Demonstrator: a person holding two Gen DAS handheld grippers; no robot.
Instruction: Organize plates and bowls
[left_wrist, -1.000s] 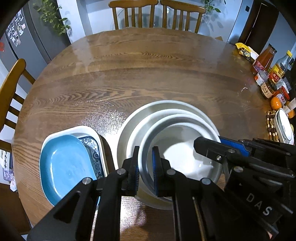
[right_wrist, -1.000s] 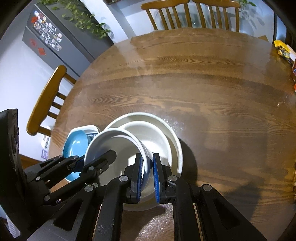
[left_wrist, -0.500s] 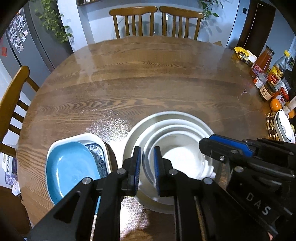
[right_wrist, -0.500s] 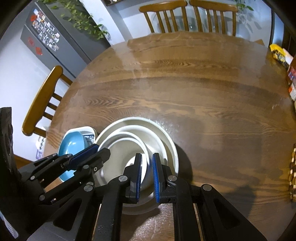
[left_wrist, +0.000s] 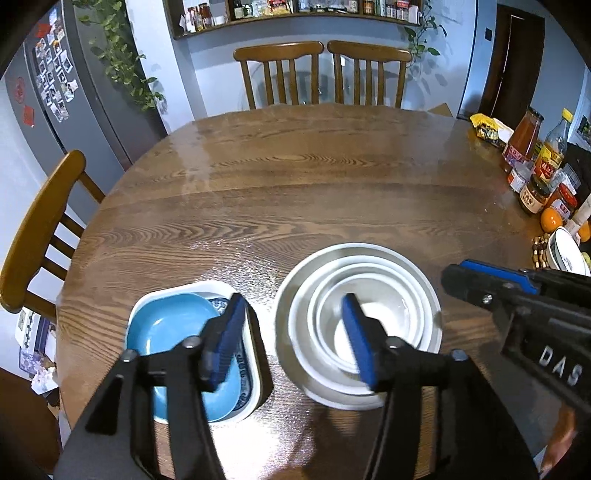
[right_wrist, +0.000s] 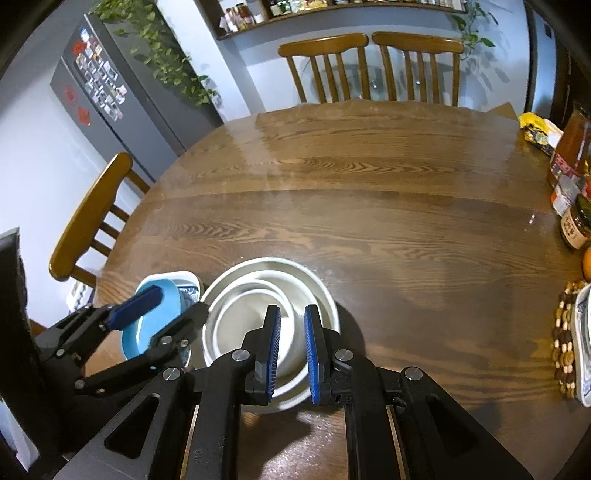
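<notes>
Several white bowls (left_wrist: 369, 280) (right_wrist: 273, 280) sit nested in one stack on the round wooden table (left_wrist: 295, 184). To their left a blue plate (left_wrist: 166, 332) (right_wrist: 162, 295) lies in a white rectangular dish with a blue pattern (left_wrist: 255, 384). My left gripper (left_wrist: 291, 336) (right_wrist: 171, 306) hovers above the gap between dish and stack. Its jaws are opening and nothing is pressed between them. My right gripper (right_wrist: 291, 347) (left_wrist: 454, 280) hangs over the near right rim of the stack, its pads nearly together with nothing visibly clamped.
Sauce bottles and jars (left_wrist: 532, 166), an orange (left_wrist: 550, 218), a snack packet (left_wrist: 487, 129) and a dish on a beaded mat (left_wrist: 565, 251) crowd the table's right edge. Two chairs (left_wrist: 321, 74) stand at the far side, another chair (left_wrist: 40, 221) at the left.
The white bowl held tilted by both grippers now rests level in the stack. The left jaws have spread wide. Both grippers have risen and tipped up, away from the bowls.
</notes>
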